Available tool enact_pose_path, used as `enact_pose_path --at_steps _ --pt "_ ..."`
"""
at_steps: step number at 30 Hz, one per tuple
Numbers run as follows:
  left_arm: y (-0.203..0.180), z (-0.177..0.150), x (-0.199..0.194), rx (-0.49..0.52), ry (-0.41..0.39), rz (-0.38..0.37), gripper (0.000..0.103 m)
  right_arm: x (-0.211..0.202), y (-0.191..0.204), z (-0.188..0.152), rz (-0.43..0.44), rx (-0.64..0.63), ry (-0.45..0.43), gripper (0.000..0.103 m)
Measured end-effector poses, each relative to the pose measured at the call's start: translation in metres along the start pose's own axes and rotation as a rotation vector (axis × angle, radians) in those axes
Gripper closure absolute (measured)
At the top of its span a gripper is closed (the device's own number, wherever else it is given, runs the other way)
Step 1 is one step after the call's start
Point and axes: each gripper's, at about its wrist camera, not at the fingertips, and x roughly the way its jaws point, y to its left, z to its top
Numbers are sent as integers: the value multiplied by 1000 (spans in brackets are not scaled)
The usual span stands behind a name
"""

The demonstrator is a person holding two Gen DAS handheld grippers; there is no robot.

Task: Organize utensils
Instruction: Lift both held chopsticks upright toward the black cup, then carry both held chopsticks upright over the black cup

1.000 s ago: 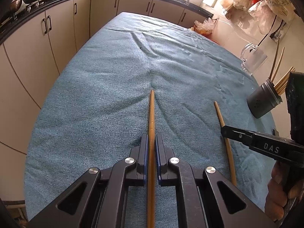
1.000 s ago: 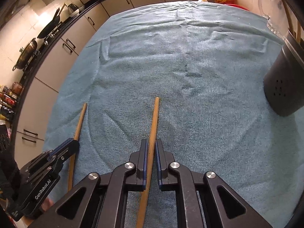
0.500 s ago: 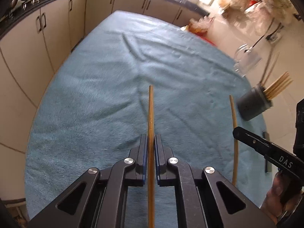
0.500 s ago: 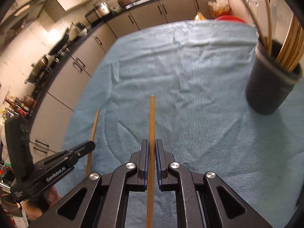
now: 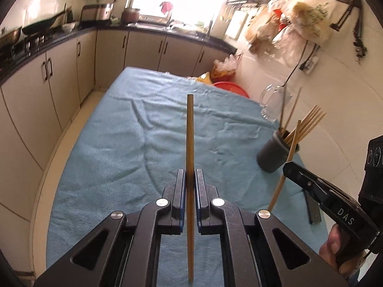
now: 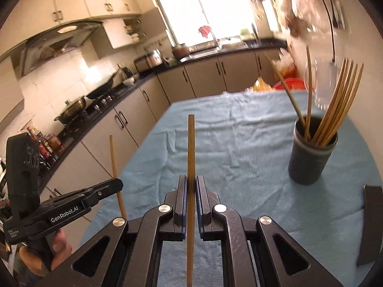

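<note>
Table's covered in a blue terry-type cloth, matt, nubby and a bit wrinkled. The chopsticks look like plain wood or bamboo, smooth with a dull sheen. Holder cup is dark grey and matt, can't tell if it's plastic or metal. Left gripper and right gripper are matt black with shiny silver metal pins. Glass mug is clear and glossy, the countertop polished black.

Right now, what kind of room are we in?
It looks like a home kitchen. There is a stove with a wok on it, a long run of cabinets under a dark counter, and a sink by the bright window.
</note>
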Motion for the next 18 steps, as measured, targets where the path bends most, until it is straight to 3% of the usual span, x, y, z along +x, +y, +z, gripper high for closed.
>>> enact_pose_path --at_steps 6,18 --pt "-16 0 -13 30 -30 -10 96 -24 2 -4 0 -9 -81 96" --pt "-35 0 -18 66 -49 -18 96 -49 -21 -4 -5 39 -131 96"
